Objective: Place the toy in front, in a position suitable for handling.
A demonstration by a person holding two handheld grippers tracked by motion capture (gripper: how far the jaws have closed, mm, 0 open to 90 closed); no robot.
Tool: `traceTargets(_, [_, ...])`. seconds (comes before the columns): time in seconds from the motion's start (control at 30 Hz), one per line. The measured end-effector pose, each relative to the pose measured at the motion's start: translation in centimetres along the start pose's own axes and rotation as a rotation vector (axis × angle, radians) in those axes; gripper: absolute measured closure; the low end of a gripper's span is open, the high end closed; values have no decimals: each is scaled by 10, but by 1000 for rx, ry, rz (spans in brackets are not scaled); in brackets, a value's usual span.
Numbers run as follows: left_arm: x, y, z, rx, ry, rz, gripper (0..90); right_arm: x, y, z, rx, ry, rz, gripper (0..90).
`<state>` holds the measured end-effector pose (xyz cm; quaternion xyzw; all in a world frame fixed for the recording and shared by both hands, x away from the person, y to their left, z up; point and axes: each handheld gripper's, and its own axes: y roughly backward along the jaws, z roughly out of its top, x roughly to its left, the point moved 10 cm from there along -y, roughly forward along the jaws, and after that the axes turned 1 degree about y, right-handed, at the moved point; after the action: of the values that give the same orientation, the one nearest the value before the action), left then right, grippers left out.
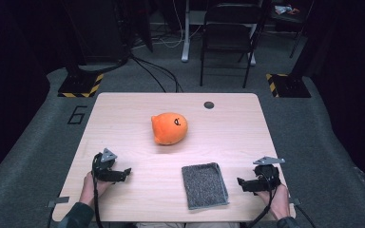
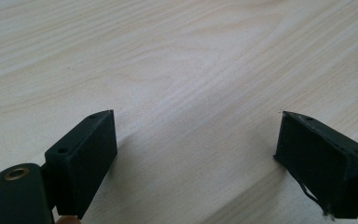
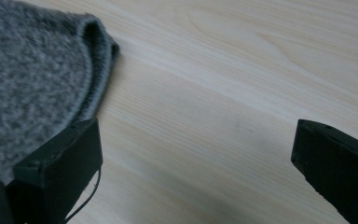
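Two hand-held grippers: left gripper (image 1: 123, 174) and right gripper (image 1: 241, 183), both black, each topped by a grey three-cornered plate and trailing a black cable. Jaws are blocky black bars with small screw holes. Person's sleeves dark.

- You're working in a lab or test studio, not a home: black curtains close off both sides.
- Your light wooden table (image 1: 123, 114) stands alone on grey carpet (image 1: 313, 142), with a "6" (image 1: 77, 115) marked on the floor beside it.
- Stand bases with yellow-and-black hazard tape (image 1: 81, 85) flank the far corners.
- Cables (image 1: 157, 71) trail across the floor toward a folding chair (image 1: 228, 35).
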<state>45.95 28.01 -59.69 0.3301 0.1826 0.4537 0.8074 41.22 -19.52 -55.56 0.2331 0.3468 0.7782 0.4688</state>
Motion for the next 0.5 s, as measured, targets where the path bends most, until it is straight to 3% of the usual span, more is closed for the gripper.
traceTargets(0.2, [0, 0, -1, -17, 2, -2, 118, 24, 2, 14, -25, 49, 29, 16])
traceTargets(0.5, [-1, 1, -1, -34, 5, -6, 118, 57, -5, 22, -5, 126, 70, 16])
